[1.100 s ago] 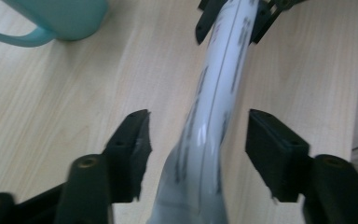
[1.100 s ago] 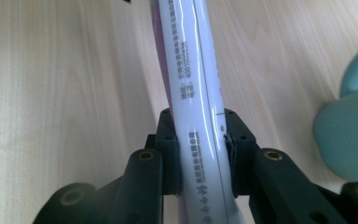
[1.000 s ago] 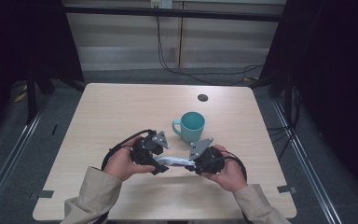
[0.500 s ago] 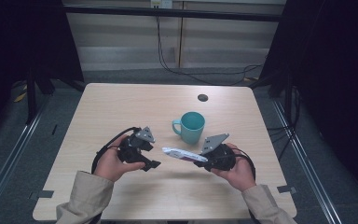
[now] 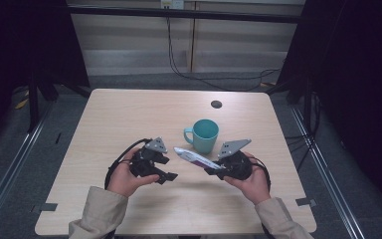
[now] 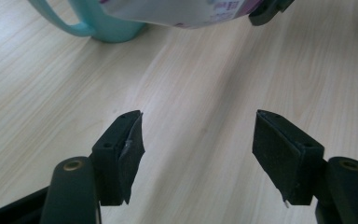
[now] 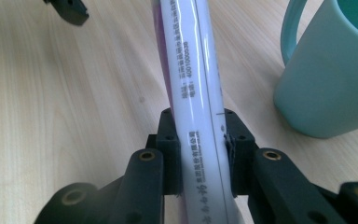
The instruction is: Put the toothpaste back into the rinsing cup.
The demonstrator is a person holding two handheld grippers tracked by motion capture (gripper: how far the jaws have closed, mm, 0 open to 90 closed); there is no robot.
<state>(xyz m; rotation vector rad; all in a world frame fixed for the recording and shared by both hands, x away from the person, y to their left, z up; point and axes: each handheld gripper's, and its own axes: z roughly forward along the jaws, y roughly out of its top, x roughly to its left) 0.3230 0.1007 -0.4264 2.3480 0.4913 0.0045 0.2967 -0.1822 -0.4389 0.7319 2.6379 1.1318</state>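
Observation:
A white and purple tube [image 5: 195,158] is held above the table with my right gripper [image 5: 215,170] shut on its near end. Its far end points left, towards the left gripper. In the right gripper view both jaws of the right gripper [image 7: 200,149] press on the tube [image 7: 191,70], which runs away between them. A teal mug [image 5: 204,135] stands upright just behind the tube, handle to the left. My left gripper [image 5: 166,169] is open, a short way left of the tube's tip. In its own view the left gripper [image 6: 198,149] has nothing between its jaws.
The light wooden table [image 5: 129,114] has a small black round hole [image 5: 216,104] behind the mug. Dark frame rails and cables run along the floor on both sides and behind. The mug [image 7: 331,79] stands close to the right of the held tube.
One second ago both grippers met at the tube in front of the mug. The left gripper has since drawn away to the left, and the right gripper has carried the tube slightly right.

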